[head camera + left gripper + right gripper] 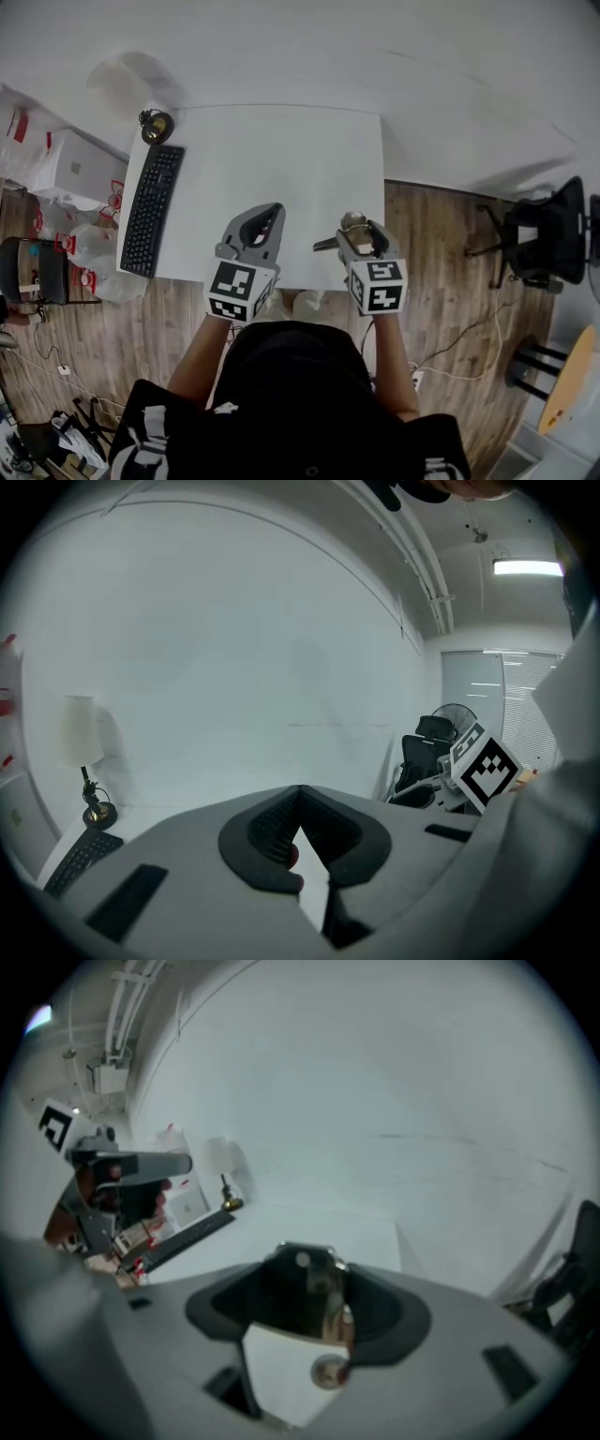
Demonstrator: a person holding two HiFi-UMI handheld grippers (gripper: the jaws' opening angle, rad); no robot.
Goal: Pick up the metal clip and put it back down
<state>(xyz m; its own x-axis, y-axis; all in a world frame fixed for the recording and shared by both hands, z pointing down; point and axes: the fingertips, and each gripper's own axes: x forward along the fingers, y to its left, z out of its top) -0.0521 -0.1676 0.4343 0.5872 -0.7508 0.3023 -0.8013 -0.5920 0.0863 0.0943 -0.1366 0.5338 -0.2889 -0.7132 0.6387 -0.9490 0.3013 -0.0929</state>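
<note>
The metal clip (324, 1294) is a shiny silver piece pinched between the dark pads of my right gripper (306, 1254). In the head view the clip (348, 225) pokes out of the right gripper (355, 224), one silver arm sticking out to the left, over the near right part of the white table (281, 150). My left gripper (271, 212) hovers beside it over the table's front edge. In its own view the left gripper (299, 795) has its tips together with nothing between them.
A black keyboard (150, 211) lies along the table's left edge, with a small lamp (156, 125) at the far left corner. White boxes (70, 169) and a dark chair (37, 272) stand on the floor to the left. An office chair (548, 234) stands at the right.
</note>
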